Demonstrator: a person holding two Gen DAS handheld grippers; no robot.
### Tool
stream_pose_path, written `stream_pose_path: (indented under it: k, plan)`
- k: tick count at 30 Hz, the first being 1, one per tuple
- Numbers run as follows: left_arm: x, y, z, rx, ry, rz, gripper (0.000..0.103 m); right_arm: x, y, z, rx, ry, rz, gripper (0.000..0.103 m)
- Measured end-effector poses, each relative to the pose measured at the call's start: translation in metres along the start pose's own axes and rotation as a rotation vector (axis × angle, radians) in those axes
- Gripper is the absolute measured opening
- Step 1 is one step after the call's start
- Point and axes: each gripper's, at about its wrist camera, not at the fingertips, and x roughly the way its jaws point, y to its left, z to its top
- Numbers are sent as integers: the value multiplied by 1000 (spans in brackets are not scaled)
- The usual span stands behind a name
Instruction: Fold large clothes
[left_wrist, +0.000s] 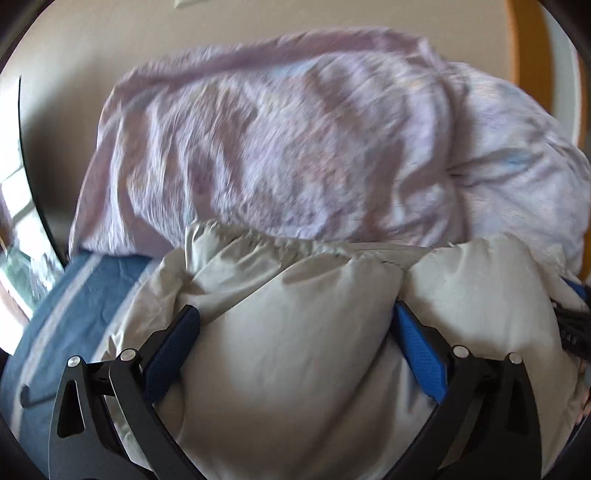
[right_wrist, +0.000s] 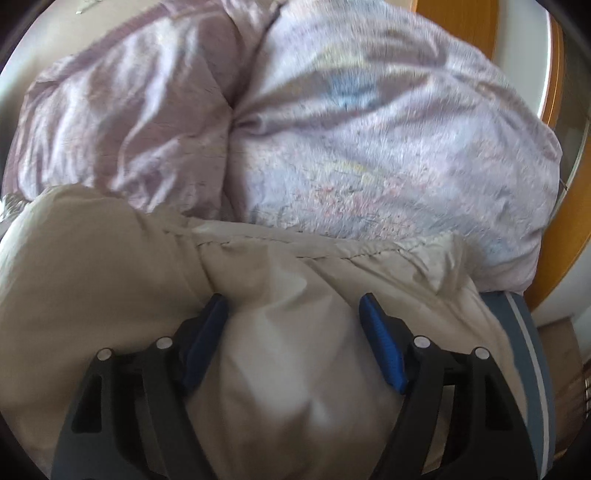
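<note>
- Left wrist view: puffy beige padded garment (left_wrist: 295, 369) fills the foreground, bulging up between the two blue-padded fingers (left_wrist: 417, 350) of the left gripper (left_wrist: 295, 314).
- Left gripper pads sit pressed against the sides of the wide fold; fabric swells over both pad tips. Read as a grip on the garment.
- Right wrist view: same beige garment (right_wrist: 295, 362) bulges between the blue pads of the right gripper (right_wrist: 293, 306); both pads are sunk into the cloth, jaws wide and clamped around a thick bunch.
- A stitched seam (right_wrist: 295, 251) runs across the garment just beyond the right fingertips.
- Garment lies on a blue sheet with a pale stripe (left_wrist: 85, 295), visible at left.
- Behind the garment, touching its far edge: a crumpled lilac printed quilt (left_wrist: 295, 147), blurred.
- Beige wall (left_wrist: 74, 55) behind the quilt; orange wooden frame (right_wrist: 554, 92) at right.
</note>
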Motion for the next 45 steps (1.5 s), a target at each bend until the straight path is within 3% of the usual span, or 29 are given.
stream_pose_path:
  k: [8, 14, 17, 20, 26, 29, 31, 33, 35, 41, 45]
  plan:
    - [44, -4, 9, -23, 61, 41, 102, 49, -4, 6, 47, 80, 15, 85]
    - [53, -6, 4, -24, 48, 48, 102, 56, -13, -6, 100, 53, 44, 86]
    - [54, -10, 0, -7, 32, 63, 102, 53, -13, -13, 115, 42, 22, 86]
    - [47, -10, -1, 18, 67, 64, 102, 41, -19, -17, 124, 46, 13, 86]
    - [7, 15, -2, -39, 72, 42, 102, -14, -71, -28, 308, -54, 60, 86]
    - [2, 32, -3, -68, 57, 55, 102, -25, -98, -34, 359, -69, -16, 85]
    - [6, 40, -5, -90, 59, 55, 102, -16, -111, -39, 396, -24, -34, 84]
    - [11, 46, -9, -118, 74, 44, 102, 6, -126, -53, 427, 83, -42, 83]
    - [13, 50, -11, -139, 83, 32, 102, 17, -131, -60, 435, 125, -31, 83]
    - [21, 63, -15, -200, 160, -40, 102, 20, -136, -65, 439, 145, -19, 84]
    - [-33, 86, -21, -276, 89, -158, 102, -31, -151, -83, 548, 52, 39, 85]
